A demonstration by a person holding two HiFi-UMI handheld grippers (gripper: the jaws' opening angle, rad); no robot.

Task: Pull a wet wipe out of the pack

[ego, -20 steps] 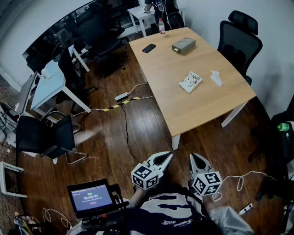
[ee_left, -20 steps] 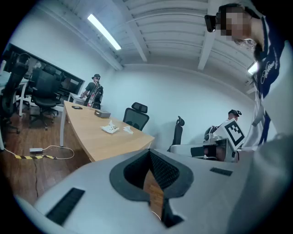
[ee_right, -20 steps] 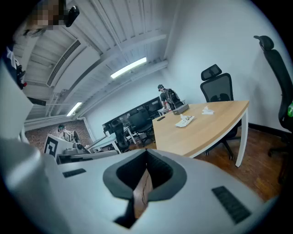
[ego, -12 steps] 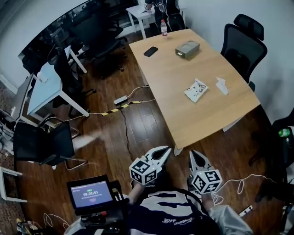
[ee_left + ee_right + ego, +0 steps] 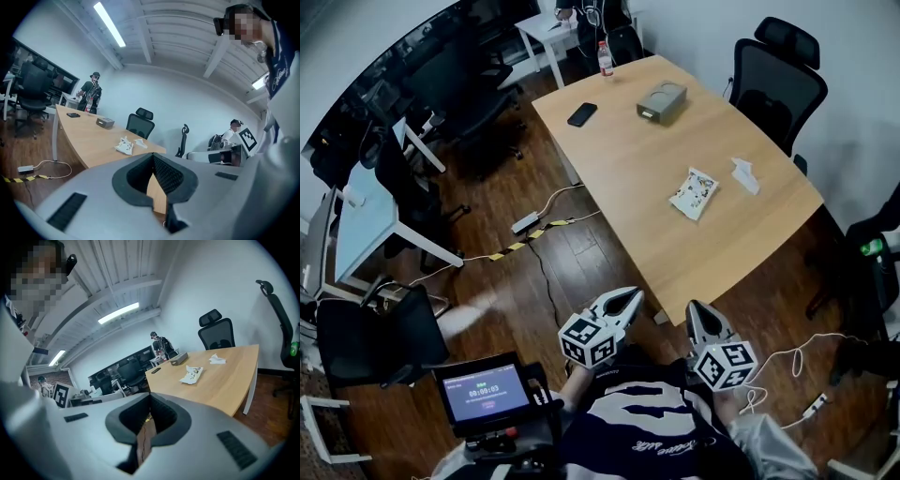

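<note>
Barely legible: distant wipe pack [image 5: 692, 193].

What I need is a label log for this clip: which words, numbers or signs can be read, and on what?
Screen: a timer, seemingly "00:00:03"; other print too small.
Shirt: script lettering, too blurred to read.
Wet wipe pack: print too small to read.
Bottle: label too small to read.
Left gripper and right gripper: square markers only, no words.
</note>
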